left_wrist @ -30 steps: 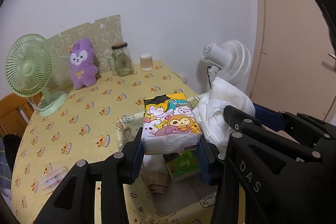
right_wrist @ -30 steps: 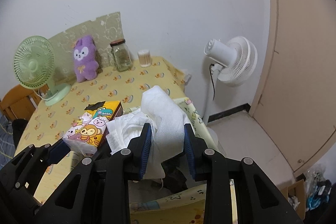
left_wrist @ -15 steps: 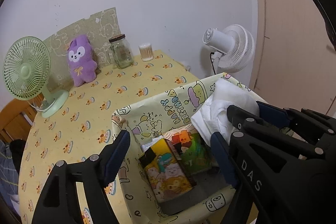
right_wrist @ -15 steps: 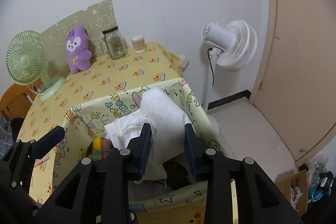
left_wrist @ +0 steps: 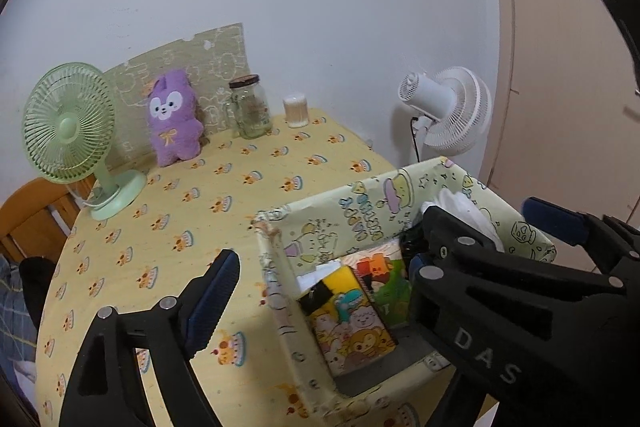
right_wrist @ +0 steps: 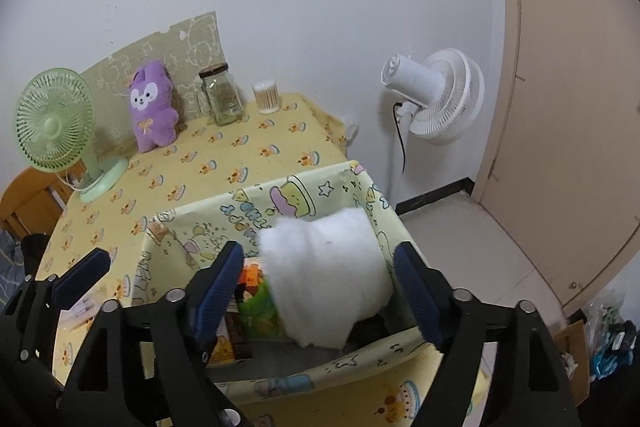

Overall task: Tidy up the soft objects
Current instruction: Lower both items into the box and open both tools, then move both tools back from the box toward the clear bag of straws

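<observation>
**Two soft things in the box, one plush left on the table**

My left gripper (left_wrist: 316, 291) has its jaws opening wide, with nothing between the pads; it hangs over the near left corner of the patterned box (left_wrist: 276, 267). The tissue pack (left_wrist: 352, 323) with the cartoon animals lies inside on the box floor, beside a green and orange packet (left_wrist: 384, 279).

My right gripper (right_wrist: 320, 291) is opening too. The white cloth (right_wrist: 328, 275) sits between the blue pads, but neither one presses on it; it looks to be dropping or settling into the right side of the box, over the packets.

So I judge the task well along: the tissue pack is in, the cloth is as good as in. What remains, as far as I can see, is the purple plush toy (right_wrist: 152, 107) leaning at the back of the table (right_wrist: 240, 163), between the green fan (right_wrist: 56, 131) and the glass jar (right_wrist: 222, 95). Whether it belongs in the box, I cannot tell.
</observation>
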